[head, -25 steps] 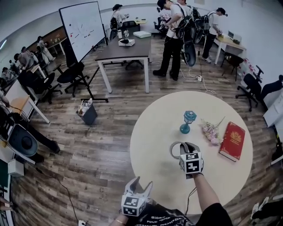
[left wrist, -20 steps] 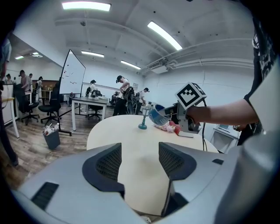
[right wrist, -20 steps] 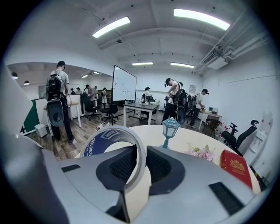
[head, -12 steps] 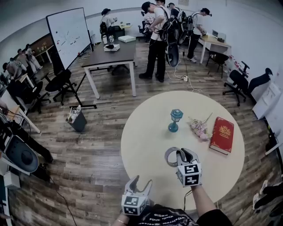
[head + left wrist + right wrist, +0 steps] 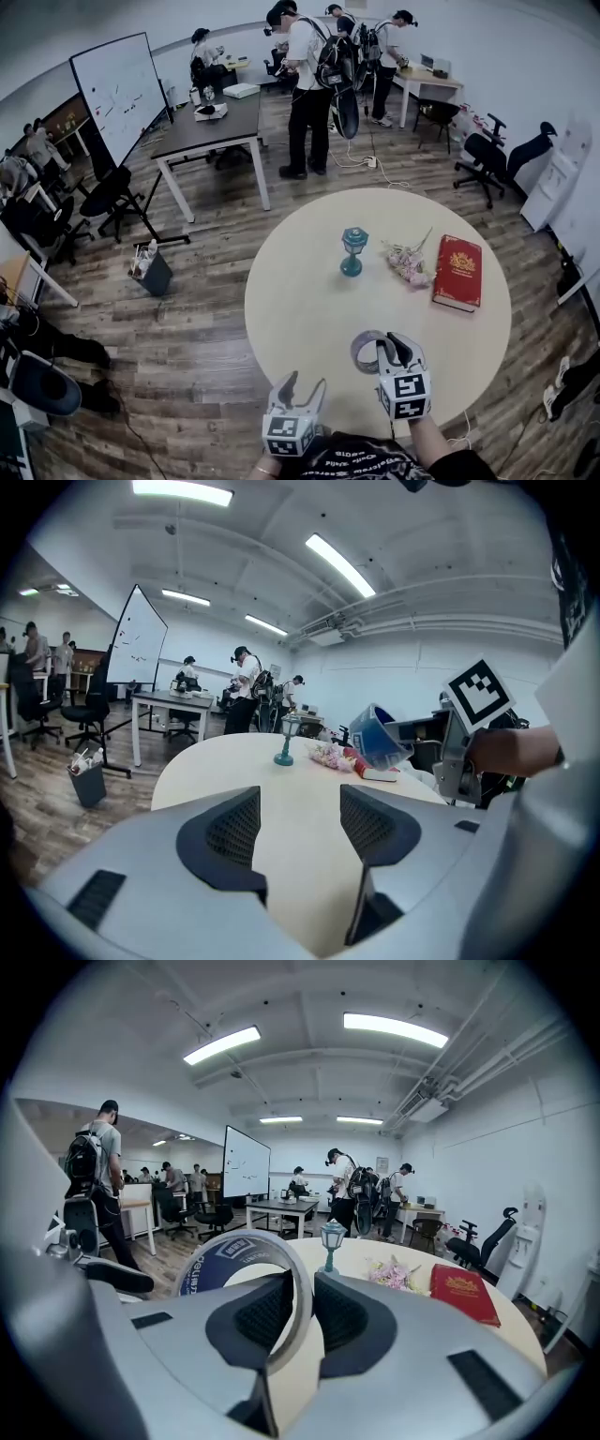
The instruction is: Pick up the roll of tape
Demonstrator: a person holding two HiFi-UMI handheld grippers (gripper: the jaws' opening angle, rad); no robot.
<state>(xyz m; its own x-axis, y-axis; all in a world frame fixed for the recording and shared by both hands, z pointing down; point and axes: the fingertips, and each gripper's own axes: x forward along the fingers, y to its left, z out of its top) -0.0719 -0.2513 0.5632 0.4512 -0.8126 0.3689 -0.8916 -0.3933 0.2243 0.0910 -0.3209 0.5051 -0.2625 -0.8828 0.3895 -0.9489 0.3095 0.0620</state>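
This is an open-plan office or lab workroom. It has a large whiteboard on a rolling stand (image 5: 117, 94), a dark rectangular table with white legs (image 5: 220, 127) and black swivel office chairs (image 5: 483, 152). A pale desk (image 5: 427, 80) stands along the white wall, over wood-plank flooring (image 5: 197, 319). Long fluorescent ceiling lights (image 5: 392, 1027) run beside exposed pipes (image 5: 455, 1071), and several people wearing backpacks (image 5: 302, 66) stand beyond a round cream table (image 5: 300, 309).
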